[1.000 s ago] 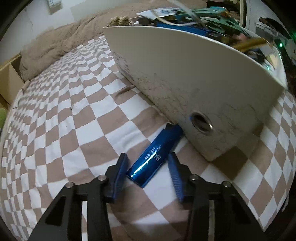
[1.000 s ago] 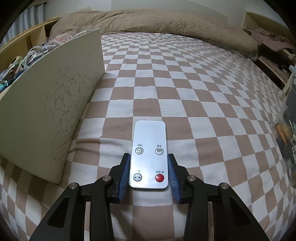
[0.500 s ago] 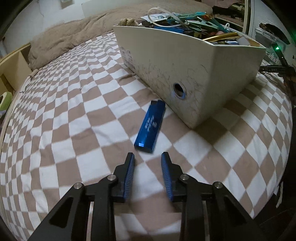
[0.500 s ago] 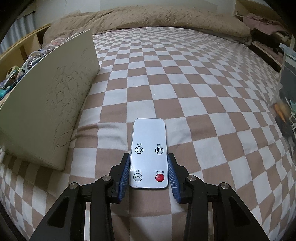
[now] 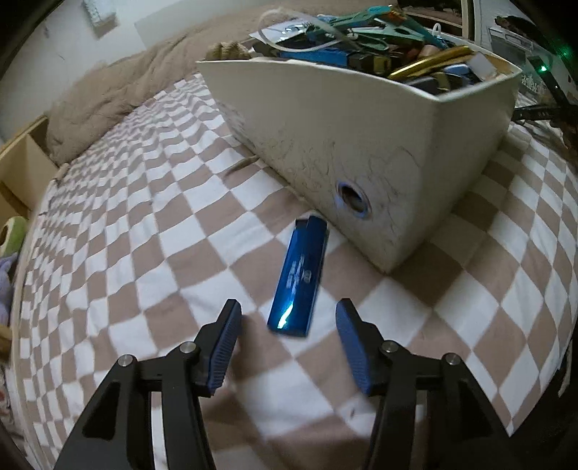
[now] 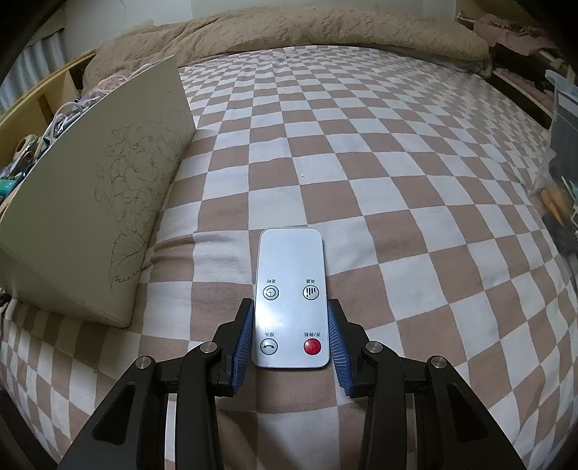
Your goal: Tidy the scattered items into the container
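Vs half a sec ago, left gripper [image 5: 285, 318] has its jaws wider & opening, near end of blue bar [image 5: 300, 280] just entering the gap, pads not touching it. Right gripper [image 6: 289, 332] unchanged: pinches white remote [image 6: 290, 289] on both sides. Remote has 4 buttons w/ small characters, unreadable; bar print blurred. Blue bar lies on checkered bedspread [image 5: 144, 253] just beside full white container [image 5: 361, 144]; beige duvet [image 6: 307, 32] behind.

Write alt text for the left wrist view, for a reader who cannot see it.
The left gripper, its jaws opening with nothing pressed between the pads, hangs over a glossy blue case lying on a brown-and-white checkered bedspread. Just beyond the case stands a white container heaped with mixed small items.
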Motion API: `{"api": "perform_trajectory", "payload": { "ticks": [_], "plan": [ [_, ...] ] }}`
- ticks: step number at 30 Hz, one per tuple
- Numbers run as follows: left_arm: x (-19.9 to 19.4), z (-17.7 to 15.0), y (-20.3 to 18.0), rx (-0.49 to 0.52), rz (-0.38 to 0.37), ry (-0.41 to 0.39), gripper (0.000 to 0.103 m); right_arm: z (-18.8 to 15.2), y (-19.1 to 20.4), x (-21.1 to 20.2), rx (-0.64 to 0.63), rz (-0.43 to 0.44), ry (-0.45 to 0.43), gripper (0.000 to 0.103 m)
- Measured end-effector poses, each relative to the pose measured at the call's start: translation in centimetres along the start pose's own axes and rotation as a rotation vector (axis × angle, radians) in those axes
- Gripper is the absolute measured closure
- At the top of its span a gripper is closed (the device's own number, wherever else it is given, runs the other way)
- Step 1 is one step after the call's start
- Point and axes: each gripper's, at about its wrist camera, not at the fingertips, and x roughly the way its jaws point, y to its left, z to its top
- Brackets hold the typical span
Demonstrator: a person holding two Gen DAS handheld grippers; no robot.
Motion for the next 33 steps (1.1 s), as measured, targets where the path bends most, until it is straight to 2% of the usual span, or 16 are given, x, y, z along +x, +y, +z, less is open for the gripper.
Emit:
{"api": "perform_trajectory", "payload": {
  "ticks": [2, 3, 11, 18, 19, 20, 21, 23, 29, 33],
  "plan": [
    [0.4, 0.3, 0.0, -0.022, -0.046, 0.004, 0.078, -0.1, 0.0, -0.2, 0.003, 0.003, -0.001, 0.063],
    [0.3, 0.3, -0.1, -0.027, -0.057, -0.001, 0.080, -0.1, 0.0, -0.2, 0.003, 0.004, -0.002, 0.063],
    [-1.3, -1.9, 0.0, -0.102, -0.088, -0.022, 0.081, -0.3, 1.4, -0.5, -0.075, -0.016, -0.007, 0.063],
    [-3.6, -4.5, -0.4, -0.114, -0.101, 0.007, 0.080, -0.9, 3.2, -0.8, -0.160, -0.006, -0.001, 0.063],
    [-3.8, -4.8, -0.6, -0.105, -0.091, 0.012, 0.080, -1.0, 3.3, -0.8, -0.161, -0.017, -0.003, 0.061],
    [-3.9, -5.0, -0.8, -0.100, -0.082, 0.015, 0.080, -1.0, 3.4, -0.8, -0.160, -0.038, -0.004, 0.049],
    [-4.0, -5.1, -0.8, -0.101, -0.073, 0.019, 0.079, -1.0, 3.4, -0.7, -0.155, -0.069, -0.004, 0.031],
    [-4.0, -5.1, -0.7, -0.106, -0.048, 0.028, 0.068, -1.0, 3.1, -0.6, -0.135, -0.108, 0.002, 0.016],
    [-3.6, -5.0, 0.3, -0.124, 0.029, 0.051, 0.042, -1.2, 1.7, -0.7, -0.053, -0.093, 0.021, 0.016],
    [-3.4, -5.1, 1.3, -0.158, 0.050, 0.055, 0.030, -1.4, 0.1, -0.7, 0.028, -0.074, 0.029, 0.016]
  ]
}}
